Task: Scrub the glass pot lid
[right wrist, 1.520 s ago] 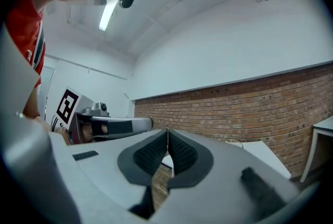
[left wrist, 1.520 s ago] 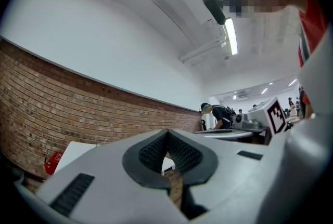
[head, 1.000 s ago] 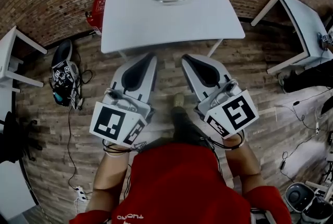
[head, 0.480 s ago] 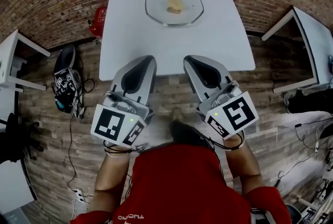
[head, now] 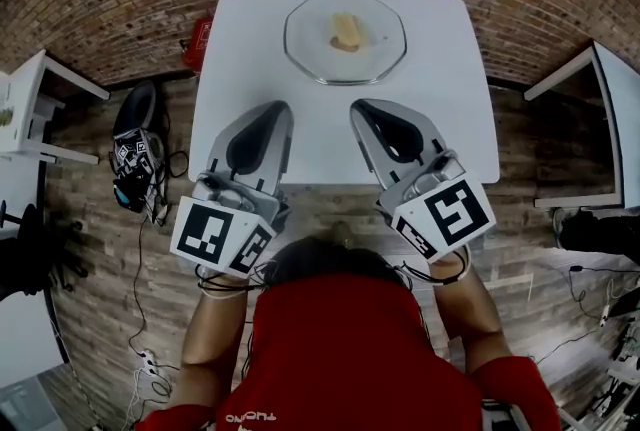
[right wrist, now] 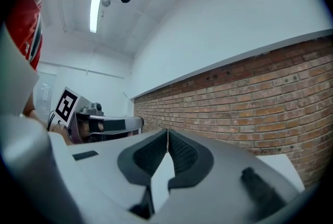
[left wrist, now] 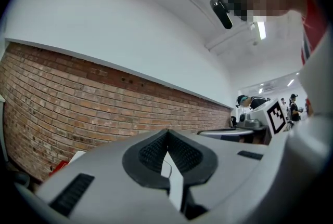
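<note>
The glass pot lid [head: 345,37] lies at the far middle of the white table [head: 240,49], and a yellow sponge [head: 346,31] rests on it. My left gripper [head: 278,107] and right gripper [head: 358,106] hover side by side over the table's near half, short of the lid. Both are shut with nothing in them. In the left gripper view the left gripper [left wrist: 166,137] points up at the brick wall with its pads together. The right gripper view shows the right gripper [right wrist: 167,137] the same way. Neither gripper view shows the lid.
A red object [head: 200,37] sits on the floor at the table's left. A marker-covered device [head: 130,159] and cables lie on the brick floor further left. Other white tables stand at the left [head: 40,84] and right [head: 610,109].
The person has stepped up to the table. The table and lid have slid down the head view, and both grippers now hang over the table's near half instead of the floor.
</note>
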`<state>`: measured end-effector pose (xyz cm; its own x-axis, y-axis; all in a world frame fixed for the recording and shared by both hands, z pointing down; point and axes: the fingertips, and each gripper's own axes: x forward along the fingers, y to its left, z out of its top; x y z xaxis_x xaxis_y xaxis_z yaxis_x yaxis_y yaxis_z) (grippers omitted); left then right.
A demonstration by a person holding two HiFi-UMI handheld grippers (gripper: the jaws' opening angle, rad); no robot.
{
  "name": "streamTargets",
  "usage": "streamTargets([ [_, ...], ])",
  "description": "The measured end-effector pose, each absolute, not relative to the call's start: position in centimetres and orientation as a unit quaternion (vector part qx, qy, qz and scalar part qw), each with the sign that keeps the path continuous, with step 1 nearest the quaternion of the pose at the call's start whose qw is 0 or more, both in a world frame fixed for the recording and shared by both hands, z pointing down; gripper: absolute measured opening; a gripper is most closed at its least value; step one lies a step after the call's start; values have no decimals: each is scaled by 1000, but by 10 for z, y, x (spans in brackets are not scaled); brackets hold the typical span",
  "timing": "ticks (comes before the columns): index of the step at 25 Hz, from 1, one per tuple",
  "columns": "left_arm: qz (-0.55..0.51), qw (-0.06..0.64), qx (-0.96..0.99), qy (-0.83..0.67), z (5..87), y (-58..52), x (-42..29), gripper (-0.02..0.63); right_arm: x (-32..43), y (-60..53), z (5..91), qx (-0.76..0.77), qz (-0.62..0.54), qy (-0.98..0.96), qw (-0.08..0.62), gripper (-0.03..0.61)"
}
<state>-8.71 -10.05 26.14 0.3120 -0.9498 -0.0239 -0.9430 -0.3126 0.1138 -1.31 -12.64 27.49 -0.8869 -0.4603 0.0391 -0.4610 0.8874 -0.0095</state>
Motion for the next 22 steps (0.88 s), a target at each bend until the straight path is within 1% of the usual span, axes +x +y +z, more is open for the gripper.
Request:
streamTargets([
  [11,-30,45,806,-589,277,-177,-112,18,-32,-197,284,248,14,-968,27,31],
  [22,-10,49,822,-567,300,-261,-163,18,-89,-274,302,282,13,-958,57,31],
])
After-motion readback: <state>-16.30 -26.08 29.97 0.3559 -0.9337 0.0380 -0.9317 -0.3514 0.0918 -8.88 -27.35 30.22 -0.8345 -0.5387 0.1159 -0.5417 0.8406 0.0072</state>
